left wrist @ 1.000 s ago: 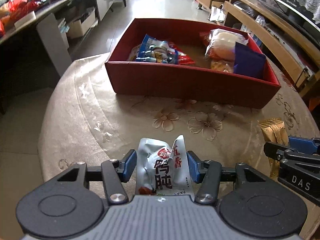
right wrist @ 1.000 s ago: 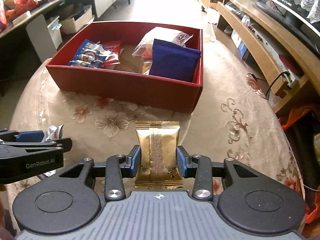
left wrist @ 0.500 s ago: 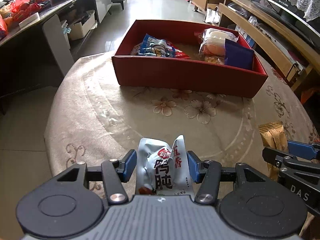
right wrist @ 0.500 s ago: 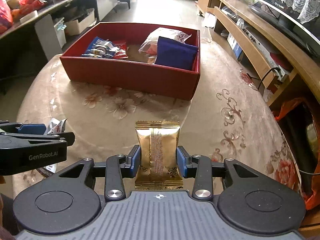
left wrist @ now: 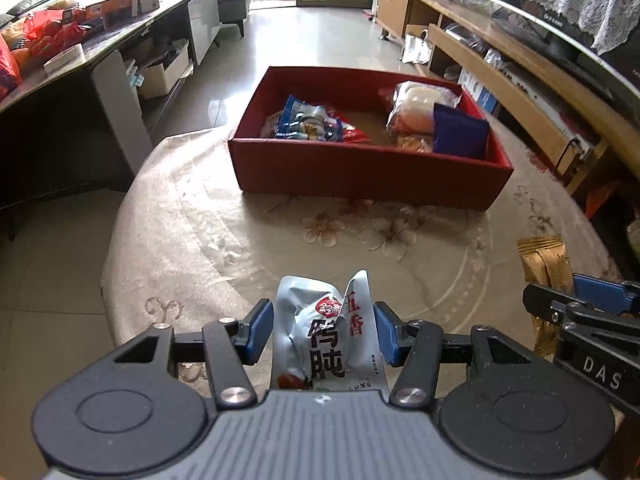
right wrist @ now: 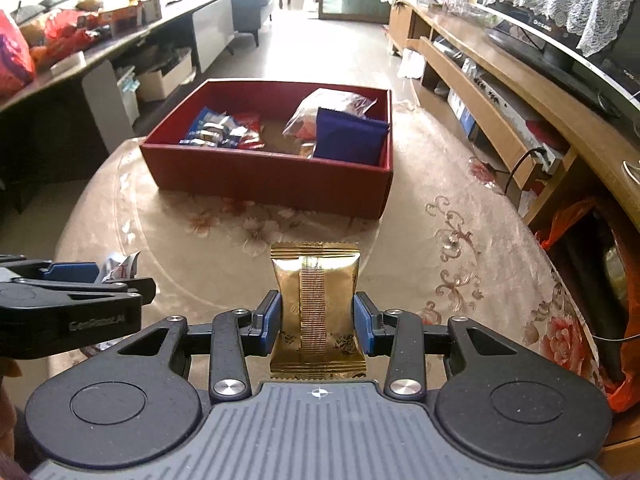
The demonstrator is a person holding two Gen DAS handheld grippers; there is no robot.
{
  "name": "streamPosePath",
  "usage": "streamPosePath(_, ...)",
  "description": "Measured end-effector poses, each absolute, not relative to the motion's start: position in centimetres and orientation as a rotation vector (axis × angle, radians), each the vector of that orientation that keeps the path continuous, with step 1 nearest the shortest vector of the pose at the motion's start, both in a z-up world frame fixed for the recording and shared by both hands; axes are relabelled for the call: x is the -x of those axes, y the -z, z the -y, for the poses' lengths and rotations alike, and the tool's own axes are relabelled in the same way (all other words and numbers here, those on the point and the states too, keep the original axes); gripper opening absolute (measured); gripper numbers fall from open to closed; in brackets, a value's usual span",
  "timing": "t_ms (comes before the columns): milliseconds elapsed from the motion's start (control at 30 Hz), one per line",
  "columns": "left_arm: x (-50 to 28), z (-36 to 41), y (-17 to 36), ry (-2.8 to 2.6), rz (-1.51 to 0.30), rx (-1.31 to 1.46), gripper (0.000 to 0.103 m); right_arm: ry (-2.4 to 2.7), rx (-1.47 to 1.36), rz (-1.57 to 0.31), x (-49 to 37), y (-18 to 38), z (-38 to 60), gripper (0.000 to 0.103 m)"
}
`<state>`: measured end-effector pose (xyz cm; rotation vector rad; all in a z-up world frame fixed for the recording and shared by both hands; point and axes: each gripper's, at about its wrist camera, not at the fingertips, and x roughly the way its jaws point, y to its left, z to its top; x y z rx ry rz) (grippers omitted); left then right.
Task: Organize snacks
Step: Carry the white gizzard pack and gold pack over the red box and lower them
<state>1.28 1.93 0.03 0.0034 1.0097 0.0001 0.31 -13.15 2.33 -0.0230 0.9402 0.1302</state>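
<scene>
A tiled living room is stretching away beyond the fingers, with a long wooden TV cabinet (right wrist: 500,92) running along the right and a dark desk (left wrist: 80,60) piled with bags along the left. Nearer in, a round surface (left wrist: 224,232) under a beige floral cloth is lying below both grippers. Ahead of the fingers, toward the far edge of it, a red box (left wrist: 360,176) is sitting open, holding blue-and-red snack packs (left wrist: 312,124) at its left end and a clear bag (left wrist: 416,104) with a dark blue pouch (left wrist: 460,136) at its right end.

The left gripper (left wrist: 324,332) is clamping a silver snack packet (left wrist: 328,336) with red and black lettering, its blue fingers (left wrist: 256,332) pressing both sides while the top pokes up past them. The right gripper (right wrist: 316,320) is pinching a gold wrapped snack (right wrist: 316,304) upright between narrowly set fingers (right wrist: 270,322). Both packets are hanging above the cloth, well short of the box.
</scene>
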Motion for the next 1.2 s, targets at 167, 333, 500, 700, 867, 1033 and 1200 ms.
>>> streamPosePath(167, -1.5, -1.8, -0.2, 0.022, -1.007, 0.014, 0.052, -0.105, -0.006, -0.895, 0.4, -3.4, 13.7, 0.047)
streamPosePath(333, -2.0, -1.3, -1.1, 0.042, -0.983, 0.034, 0.053, -0.099, -0.008, -0.878, -0.4, -3.6, 13.3, 0.047)
streamPosePath(500, -2.7, -1.1, -2.0, 0.027, -0.934, 0.016, 0.053, -0.077, 0.005, -0.849, -1.2, -4.0, 13.2, 0.047)
streamPosePath(700, -4.7, -1.1, -2.6, 0.021, -0.914, 0.025, 0.053, -0.066, -0.015, -0.821, -2.9, -4.7, 13.4, 0.047)
streamPosePath(867, -6.8, -1.0, -3.0, 0.010, -0.894, 0.022, 0.053, -0.071, -0.019, -0.795, -4.5, -5.1, 13.3, 0.047)
streamPosePath(1033, -8.3, -0.7, -3.1, 0.011, -0.886, 0.025, 0.053, -0.062, -0.012, -0.778, -6.2, -5.3, 13.4, 0.047)
streamPosePath(1200, -9.2, -0.3, -3.3, 0.003, -0.870, 0.013, 0.053, -0.055, -0.019, -0.760, -7.2, -5.7, 13.7, 0.047)
